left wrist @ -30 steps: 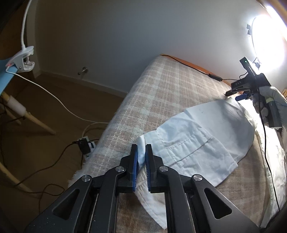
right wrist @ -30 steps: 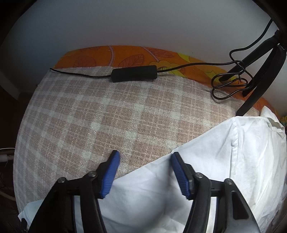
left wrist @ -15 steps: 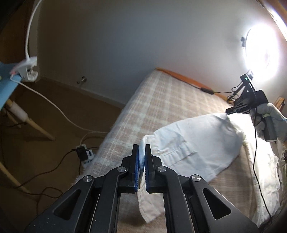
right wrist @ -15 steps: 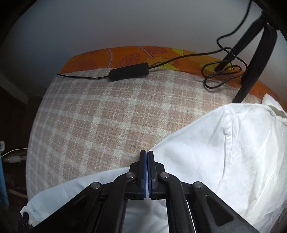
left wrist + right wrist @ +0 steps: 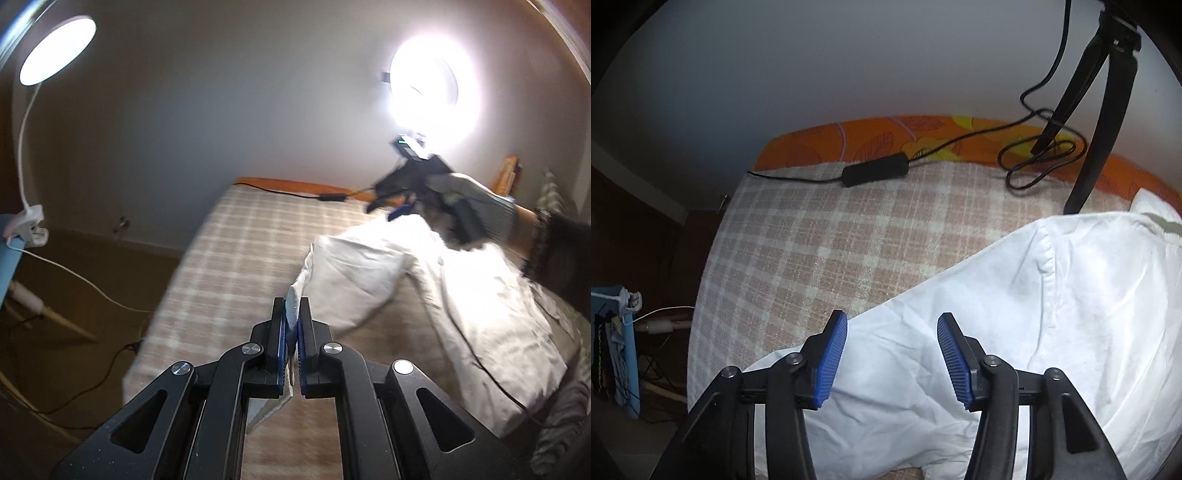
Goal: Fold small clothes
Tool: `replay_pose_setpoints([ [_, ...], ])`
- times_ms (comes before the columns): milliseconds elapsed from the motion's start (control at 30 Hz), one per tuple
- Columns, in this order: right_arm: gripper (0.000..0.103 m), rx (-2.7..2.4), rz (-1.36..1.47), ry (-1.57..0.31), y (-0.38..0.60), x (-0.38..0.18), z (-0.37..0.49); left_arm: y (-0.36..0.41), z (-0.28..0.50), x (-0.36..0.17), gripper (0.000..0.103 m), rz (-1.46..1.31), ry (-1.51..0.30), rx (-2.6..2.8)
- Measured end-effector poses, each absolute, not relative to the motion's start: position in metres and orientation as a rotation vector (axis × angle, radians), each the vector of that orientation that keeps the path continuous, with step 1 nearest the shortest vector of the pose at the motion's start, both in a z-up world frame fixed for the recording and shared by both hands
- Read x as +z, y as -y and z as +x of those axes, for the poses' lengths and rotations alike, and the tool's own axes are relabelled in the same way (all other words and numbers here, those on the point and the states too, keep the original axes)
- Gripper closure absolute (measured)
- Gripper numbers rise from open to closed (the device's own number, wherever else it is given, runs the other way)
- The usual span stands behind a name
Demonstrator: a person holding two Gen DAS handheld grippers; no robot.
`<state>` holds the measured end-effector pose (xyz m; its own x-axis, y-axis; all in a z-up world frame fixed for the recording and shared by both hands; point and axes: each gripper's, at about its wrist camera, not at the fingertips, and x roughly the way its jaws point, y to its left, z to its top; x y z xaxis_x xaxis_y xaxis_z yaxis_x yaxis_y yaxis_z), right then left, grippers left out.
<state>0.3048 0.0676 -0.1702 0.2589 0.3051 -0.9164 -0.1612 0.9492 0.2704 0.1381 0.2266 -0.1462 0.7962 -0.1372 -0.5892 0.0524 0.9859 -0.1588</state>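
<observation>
- The white garment (image 5: 1015, 314) lay rumpled across the checked bed (image 5: 820, 251).
- The left claw (image 5: 291, 328) pinched its edge, lifted.
- The right claw (image 5: 892, 354) hovered spread above the cloth.
- Pulling one-handed risked dragging the fold crooked.

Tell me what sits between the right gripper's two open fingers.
In the right wrist view, only the white shirt lies between the right gripper fingers, which stand apart and grip nothing.
</observation>
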Motion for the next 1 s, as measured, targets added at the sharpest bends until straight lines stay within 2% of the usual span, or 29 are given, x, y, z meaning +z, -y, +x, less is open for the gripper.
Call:
replay_pose_setpoints([
  [400, 0.046, 0.280, 0.196, -1.409, -0.124, -0.213, 0.323, -0.177, 0.110, -0.134, 0.100, -0.040, -0.628, -0.282],
  [600, 0.044, 0.251, 0.112, -1.431, -0.145, -0.221, 0.332, -0.171, 0.104, -0.135, 0.100, -0.020, -0.635, -0.313],
  [667, 0.058, 0.236, 0.064, -1.408, -0.148, -0.222, 0.329, -0.173, 0.103, -0.135, 0.100, -0.028, -0.637, -0.303],
  [733, 0.088, 0.232, 0.029, -1.402, -0.151, -0.223, 0.326, -0.175, 0.104, -0.134, 0.100, -0.043, -0.639, -0.303],
  [800, 0.103, 0.277, 0.053, -1.410, -0.140, -0.221, 0.320, -0.174, 0.104, -0.130, 0.100, -0.049, -0.633, -0.311],
  [1000, 0.103, 0.327, 0.070, -1.347, -0.094, -0.191, 0.307, -0.147, 0.102, -0.110, 0.100, -0.002, -0.603, -0.372],
])
